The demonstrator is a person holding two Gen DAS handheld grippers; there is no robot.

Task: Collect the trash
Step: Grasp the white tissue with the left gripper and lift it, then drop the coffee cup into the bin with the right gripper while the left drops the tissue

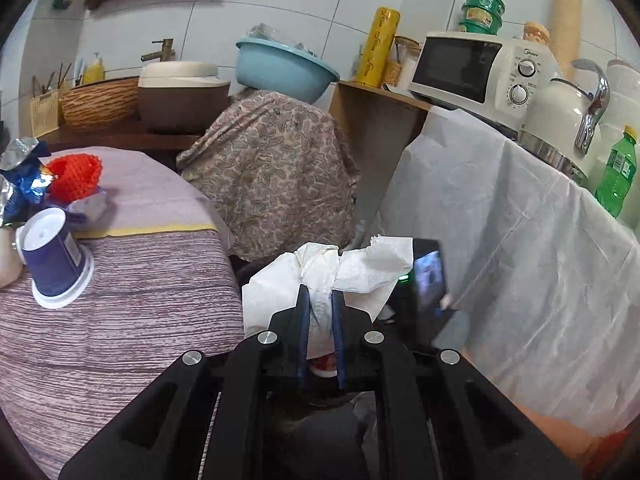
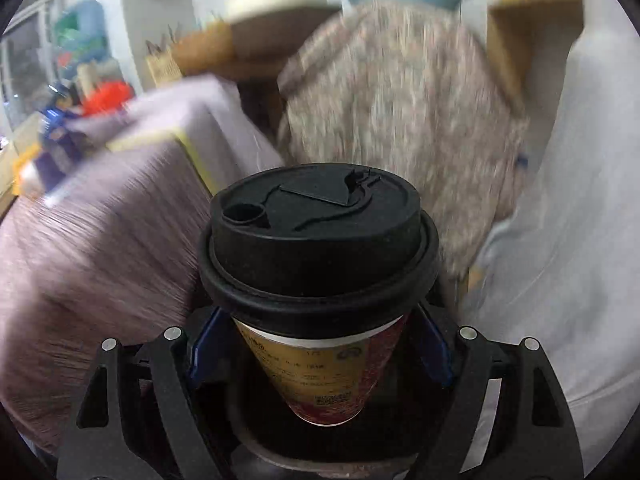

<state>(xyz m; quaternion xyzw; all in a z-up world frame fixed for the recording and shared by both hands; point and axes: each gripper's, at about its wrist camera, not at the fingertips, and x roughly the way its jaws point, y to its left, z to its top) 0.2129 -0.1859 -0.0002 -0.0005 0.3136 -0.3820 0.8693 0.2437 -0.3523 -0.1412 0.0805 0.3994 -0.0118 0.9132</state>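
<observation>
My left gripper (image 1: 321,300) is shut on a crumpled white tissue (image 1: 340,272), held in the air just off the right edge of the striped table (image 1: 120,312). My right gripper (image 2: 320,344) is shut on a paper coffee cup (image 2: 320,376) with a black lid (image 2: 316,232), held upright; this view is motion-blurred. On the table's left, an overturned blue paper cup (image 1: 54,260), a red mesh sleeve (image 1: 74,176) and a blue foil wrapper (image 1: 22,176) lie together. The other gripper's camera (image 1: 424,280) shows behind the tissue.
A paisley-covered object (image 1: 272,168) with a blue basin (image 1: 284,66) on top stands ahead. A white-draped counter (image 1: 520,240) on the right holds a microwave (image 1: 476,68), a kettle (image 1: 560,120) and a green bottle (image 1: 618,172). A wooden shelf (image 1: 376,120) is behind.
</observation>
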